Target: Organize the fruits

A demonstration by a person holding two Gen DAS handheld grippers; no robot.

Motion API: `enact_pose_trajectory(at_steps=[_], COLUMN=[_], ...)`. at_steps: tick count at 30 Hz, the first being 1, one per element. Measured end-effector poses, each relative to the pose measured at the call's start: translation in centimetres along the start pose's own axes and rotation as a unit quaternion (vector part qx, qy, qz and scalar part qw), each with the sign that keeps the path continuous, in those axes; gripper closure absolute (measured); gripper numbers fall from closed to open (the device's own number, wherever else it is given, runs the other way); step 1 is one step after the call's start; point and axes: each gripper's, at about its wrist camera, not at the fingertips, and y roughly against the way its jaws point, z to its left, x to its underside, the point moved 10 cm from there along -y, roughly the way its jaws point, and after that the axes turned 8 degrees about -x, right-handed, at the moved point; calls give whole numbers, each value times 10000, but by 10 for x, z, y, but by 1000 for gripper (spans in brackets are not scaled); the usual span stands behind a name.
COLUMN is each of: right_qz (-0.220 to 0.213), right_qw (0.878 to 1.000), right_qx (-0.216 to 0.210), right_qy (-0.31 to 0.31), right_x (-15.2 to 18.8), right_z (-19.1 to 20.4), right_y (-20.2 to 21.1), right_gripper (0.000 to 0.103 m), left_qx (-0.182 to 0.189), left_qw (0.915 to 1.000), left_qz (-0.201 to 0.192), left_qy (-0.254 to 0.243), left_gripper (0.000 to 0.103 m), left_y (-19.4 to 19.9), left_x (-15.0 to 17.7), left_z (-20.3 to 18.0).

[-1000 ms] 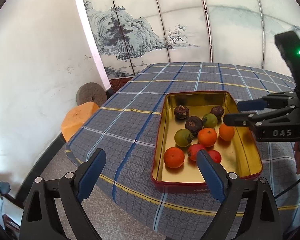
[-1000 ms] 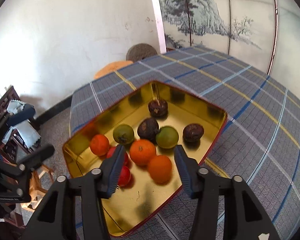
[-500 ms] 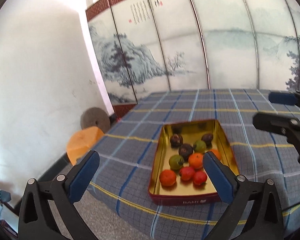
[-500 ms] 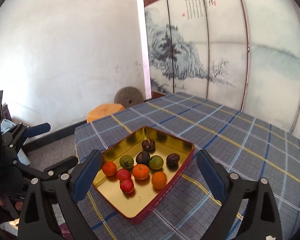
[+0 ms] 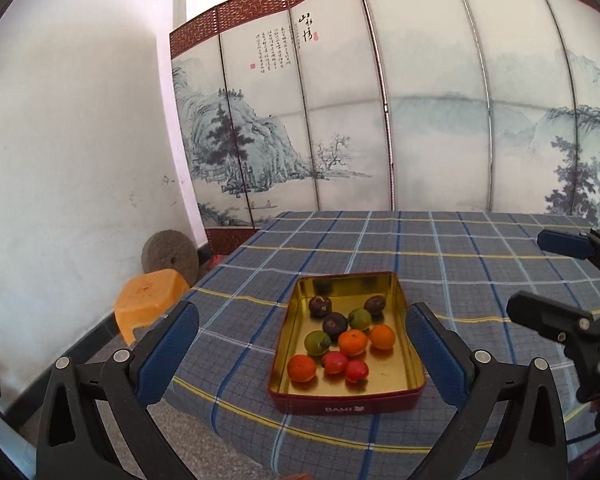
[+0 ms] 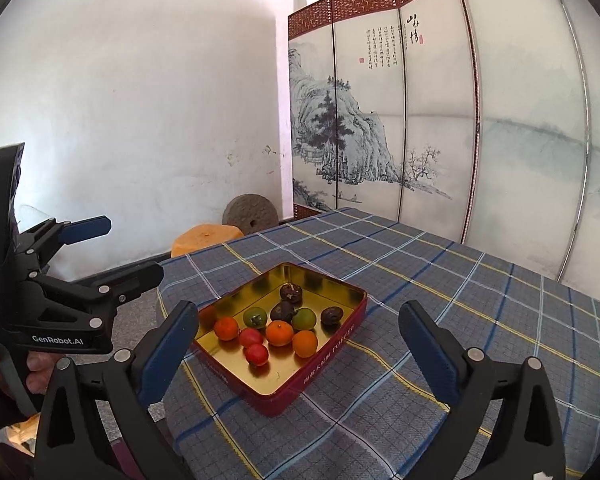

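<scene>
A red tin with a gold inside (image 5: pixel 414 368) (image 6: pixel 332 350) sits near the front edge of the plaid table. It holds several fruits: orange tangerines (image 5: pixel 353 342) (image 6: pixel 279 332), red ones (image 5: pixel 356 371) (image 6: pixel 256 354), green ones (image 5: pixel 317 342) (image 6: pixel 303 318) and dark brown ones (image 5: pixel 334 323) (image 6: pixel 283 312). My left gripper (image 5: pixel 300 352) is open and empty, held back and above the tin. My right gripper (image 6: pixel 300 344) is open and empty, also back from the tin. Each gripper shows in the other's view, the right one (image 5: pixel 548 280) and the left one (image 6: pixel 112 248).
The blue-grey plaid cloth (image 5: pixel 440 256) covers the table. An orange plastic stool (image 5: pixel 148 300) and a round millstone (image 5: pixel 170 250) stand on the floor at the left by the white wall. A painted folding screen (image 5: pixel 380 120) stands behind the table.
Both grippers have pulled back and up from the tin, so it looks smaller. The right gripper's jaws have opened wide. The fruits have not moved.
</scene>
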Motion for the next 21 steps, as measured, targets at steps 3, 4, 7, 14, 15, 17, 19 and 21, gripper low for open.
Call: enact_pose_trajectory(at_steps=[3, 4, 7, 14, 15, 17, 19, 21], right_qz=[-20, -9, 124, 854, 1105, 1336, 1787, 1983], right_qw=[9999, 9999, 9996, 9875, 9812, 9728, 9553, 9428], right_qx=[72, 112, 233, 1101, 1334, 1558, 1789, 2013], right_qy=[92, 98, -53, -735, -856, -1075, -1534, -1768], right_x=[2, 6, 19, 73, 86, 103, 131, 150], right_z=[1, -1, -20, -140, -169, -209, -260, -297], right_y=[7, 9, 10, 23, 25, 29, 31, 37], right_gripper=[1, 0, 0, 0, 0, 0, 0, 0], left_qx=[178, 296, 531, 723, 722, 489, 355, 103], left_qw=[9998, 9995, 9984, 9950, 9947, 9957, 9958, 9958], left_qz=[3, 60, 215, 653, 691, 754, 824, 911], left_qy=[60, 58, -24, 204, 256, 212, 165, 65], left_gripper=[0, 0, 0, 0, 0, 0, 0, 0], left_y=[8, 9, 11, -9, -12, -21, -28, -37], left_x=[-2, -1, 3, 12, 13, 13, 14, 15], left_z=[-1, -3, -11, -17, -16, -12, -11, -8])
